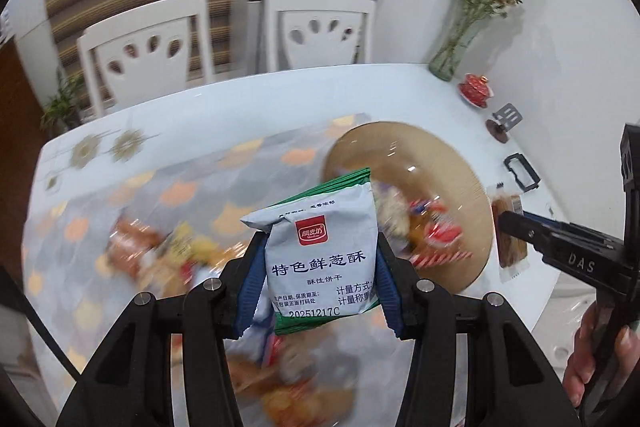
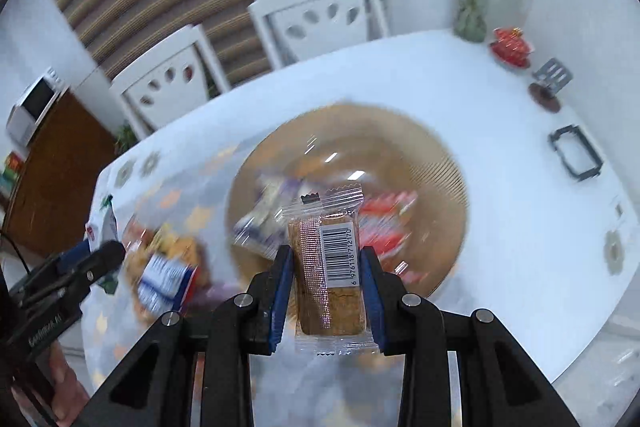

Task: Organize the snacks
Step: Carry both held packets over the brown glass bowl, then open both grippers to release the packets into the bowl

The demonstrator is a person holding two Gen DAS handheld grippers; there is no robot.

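My left gripper (image 1: 320, 251) is shut on a white and green biscuit packet (image 1: 324, 247) and holds it above the table, left of a tan round plate (image 1: 452, 163). My right gripper (image 2: 326, 263) is shut on a clear-wrapped brown bar (image 2: 330, 275) with a barcode, held over the near edge of the plate (image 2: 440, 163). Several wrapped snacks (image 2: 384, 223) lie blurred in the plate. A loose pile of snacks (image 1: 168, 251) lies on the patterned mat, also in the right wrist view (image 2: 168, 267). The right gripper and its bar (image 1: 510, 239) show at the right of the left wrist view.
A white table (image 2: 500, 131) holds a glass vase of dried flowers (image 1: 456, 55), a red lidded cup (image 1: 476, 89), a small metal stand (image 1: 506, 119) and a black frame (image 1: 522, 171) along the right side. Two white chairs (image 1: 152, 47) stand behind the table.
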